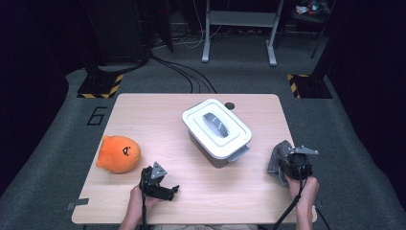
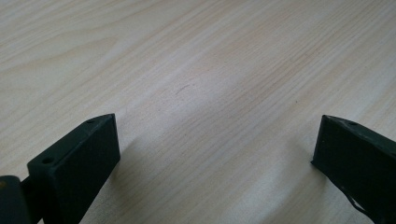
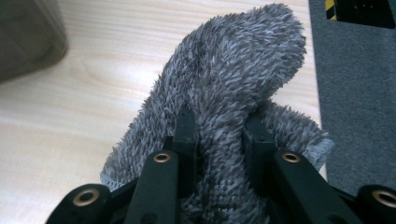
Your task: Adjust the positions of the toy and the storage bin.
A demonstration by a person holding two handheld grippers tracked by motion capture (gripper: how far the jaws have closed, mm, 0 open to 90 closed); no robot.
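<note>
While the fuzzy grey fabric cloth (image 3: pixel 233 93) is clamped in the right gripper (image 3: pixel 219 135) at the desk's (image 1: pixel 201 191) 4 o'clock edge, the left gripper (image 2: pixel 215 154) is held apart and empty at 7 o'clock. Slippage is judged possible: only a bunched fold is pinched. The cloth's lower end is hidden behind the gripper.

A lab or recording studio is suggested rather than a home. A bare wooden bench (image 1: pixel 143 110) is set on grey carpet marked with a taped number six (image 1: pixel 97 115), ringed by dark curtains. Black cables (image 1: pixel 182 72), stand bases edged in yellow-black hazard tape (image 1: pixel 100 86) and a metal frame (image 1: pixel 239 28) are seen behind.
</note>
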